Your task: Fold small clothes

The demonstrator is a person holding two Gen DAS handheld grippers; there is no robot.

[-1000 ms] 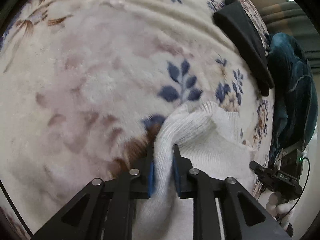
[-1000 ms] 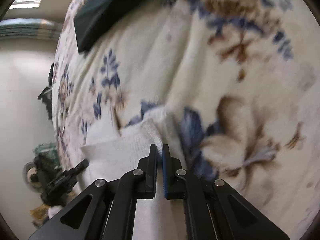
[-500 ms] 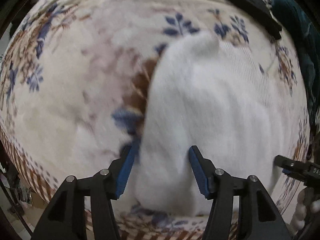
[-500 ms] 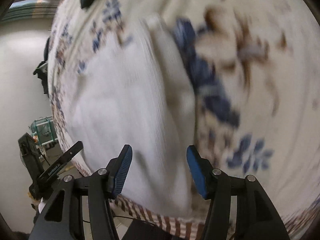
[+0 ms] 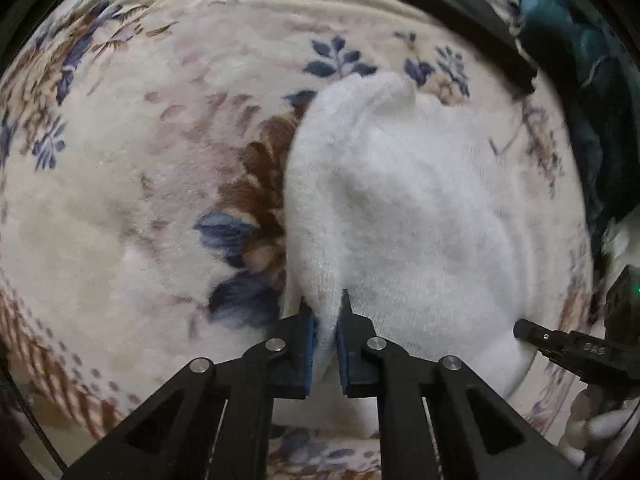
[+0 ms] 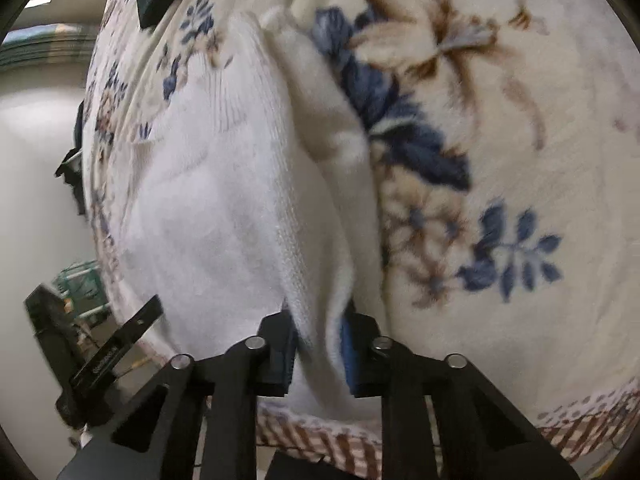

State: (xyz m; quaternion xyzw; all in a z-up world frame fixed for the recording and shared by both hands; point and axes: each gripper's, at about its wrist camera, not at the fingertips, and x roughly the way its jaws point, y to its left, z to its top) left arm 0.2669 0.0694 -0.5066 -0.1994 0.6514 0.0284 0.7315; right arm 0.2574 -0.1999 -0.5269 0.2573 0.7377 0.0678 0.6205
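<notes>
- White ribbed knit garment point(image 5: 408, 216) lay on the cream floral fleece blanket point(image 5: 132, 184), near the blanket's near edge, partly doubled over itself.
- Left gripper point(image 5: 325, 330) had its jaws nearly closed, pinching a ridge of the knit at the garment's near-left edge.
- Right gripper point(image 6: 318, 344) was narrowed onto the near-right edge fold point(image 6: 320, 280); fabric ran between the blue pads point(image 6: 347, 352), so it looked gripped, though blur hid the pad contact.
- Judgement: both near corners were held, so the step in hand was likely carrying that edge toward the far side. Lift both corners together at even height, keep the edge taut, and land it square on the far hem.
- Black flat slab point(image 5: 456, 20) sat on the blanket's far side, well apart from the garment.
- Dark teal fabric point(image 5: 592, 92) was bunched at the far right, off the blanket.
- Nothing lay on the fold path.
</notes>
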